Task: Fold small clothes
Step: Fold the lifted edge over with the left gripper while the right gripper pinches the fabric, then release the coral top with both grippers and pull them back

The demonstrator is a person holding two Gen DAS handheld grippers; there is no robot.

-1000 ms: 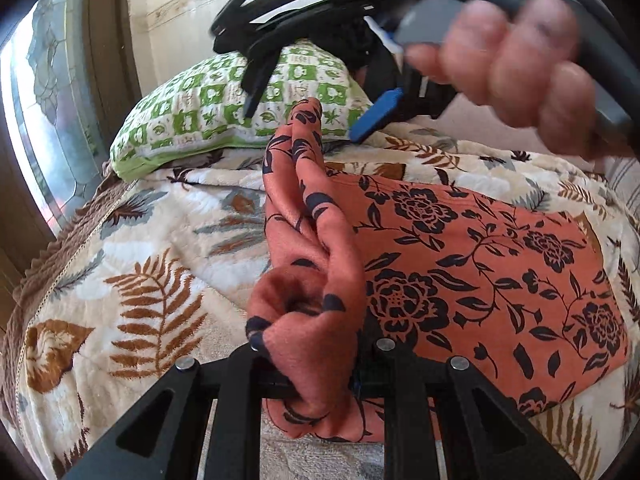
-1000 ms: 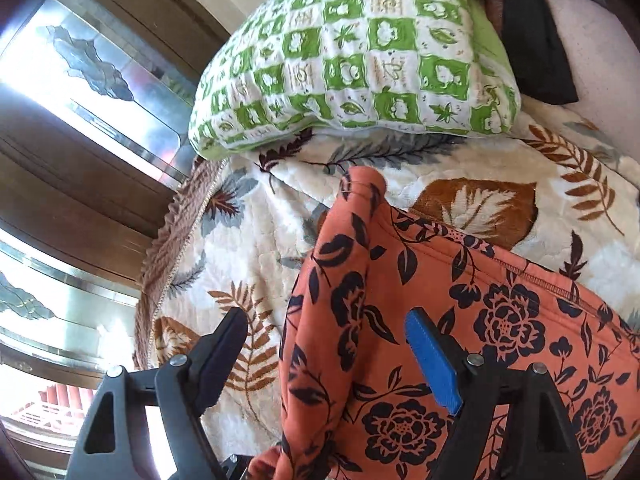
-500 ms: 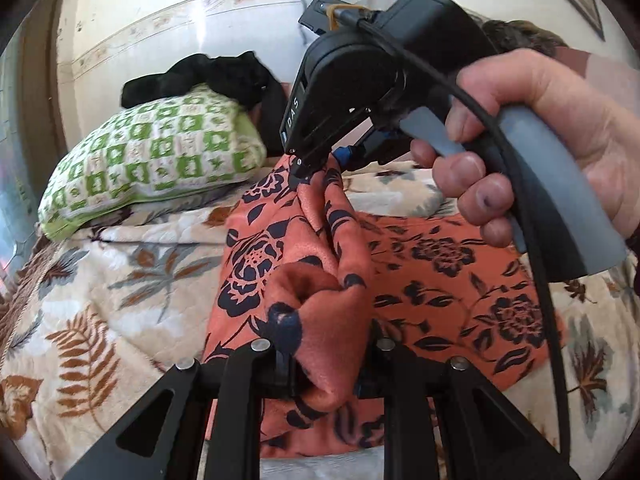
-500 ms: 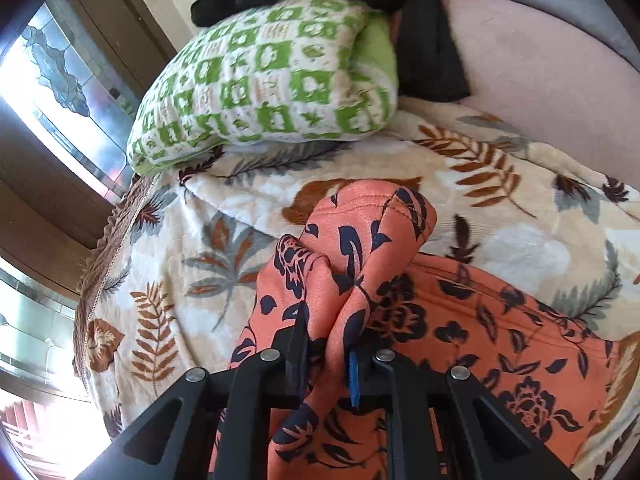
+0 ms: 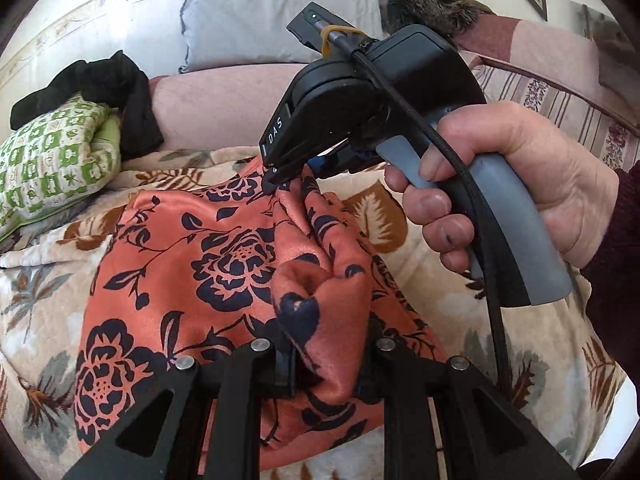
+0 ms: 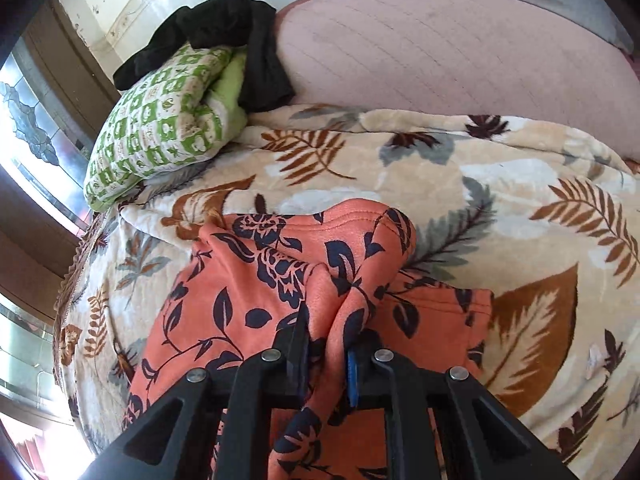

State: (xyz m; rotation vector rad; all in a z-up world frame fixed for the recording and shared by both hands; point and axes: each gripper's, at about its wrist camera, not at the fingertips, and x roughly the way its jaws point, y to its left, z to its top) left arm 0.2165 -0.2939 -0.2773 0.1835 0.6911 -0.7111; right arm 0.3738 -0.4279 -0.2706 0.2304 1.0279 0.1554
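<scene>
Both grippers pinch bunched folds of the orange floral garment (image 5: pixel 224 264): the left gripper (image 5: pixel 320 364) at its near edge, the right gripper (image 6: pixel 326 360) at its far edge, over the leaf-print blanket (image 6: pixel 500 184).

Right tongs (image 6: pixel 326 354) pinch orange floral garment (image 6: pixel 248 300) (bunched) over leaf-print blanket (image 6: pixel 500 200).

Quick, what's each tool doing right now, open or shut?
Left tool: shut, pinching the orange flowery cloth.
Right tool: shut on the same cloth, at another bunched bit.
</scene>
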